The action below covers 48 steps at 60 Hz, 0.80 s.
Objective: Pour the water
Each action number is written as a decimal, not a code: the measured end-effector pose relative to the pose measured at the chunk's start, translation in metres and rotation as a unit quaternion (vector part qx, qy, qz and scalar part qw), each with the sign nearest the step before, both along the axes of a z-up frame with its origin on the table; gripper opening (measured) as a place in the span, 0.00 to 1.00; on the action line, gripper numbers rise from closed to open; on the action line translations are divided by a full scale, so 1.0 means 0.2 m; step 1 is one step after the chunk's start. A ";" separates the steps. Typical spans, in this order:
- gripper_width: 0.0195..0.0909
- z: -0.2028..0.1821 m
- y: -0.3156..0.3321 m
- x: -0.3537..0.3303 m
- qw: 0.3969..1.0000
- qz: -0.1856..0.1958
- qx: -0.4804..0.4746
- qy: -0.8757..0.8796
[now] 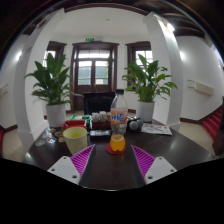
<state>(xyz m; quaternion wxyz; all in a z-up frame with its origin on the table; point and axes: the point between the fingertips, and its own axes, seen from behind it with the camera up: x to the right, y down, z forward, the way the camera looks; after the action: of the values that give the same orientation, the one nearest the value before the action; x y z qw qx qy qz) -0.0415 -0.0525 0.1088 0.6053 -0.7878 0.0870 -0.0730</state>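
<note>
A clear plastic bottle (119, 110) with a label stands upright on the dark round table (180, 150), beyond my fingers. In front of it an orange cup (117, 143) rests on a red coaster (117, 150), just ahead of my fingertips and centred between them. A yellow-green cup (75, 138) stands to the left of the orange one. My gripper (113, 160) is open, its magenta pads (83, 158) spread wide with only bare tabletop between them. Nothing is held.
Behind the cups lie a red box (73, 124), dark small items (99, 128) and papers (156, 128). Two potted plants (53, 88) flank a dark chair (98, 101) before a wooden door. A red seat (213, 120) stands at the right.
</note>
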 end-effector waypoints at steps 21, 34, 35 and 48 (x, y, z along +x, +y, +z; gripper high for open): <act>0.67 0.46 -0.34 -0.14 0.998 0.037 0.048 -0.006; 0.67 0.60 -0.47 -0.21 0.997 0.050 0.062 -0.010; 0.67 0.61 -0.48 -0.21 0.997 0.050 0.062 -0.010; 0.67 0.64 -0.53 -0.22 0.996 0.053 0.066 -0.026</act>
<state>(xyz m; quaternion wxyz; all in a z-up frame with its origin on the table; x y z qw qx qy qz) -0.0859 -0.1580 0.2369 0.6610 -0.7476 0.0338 -0.0551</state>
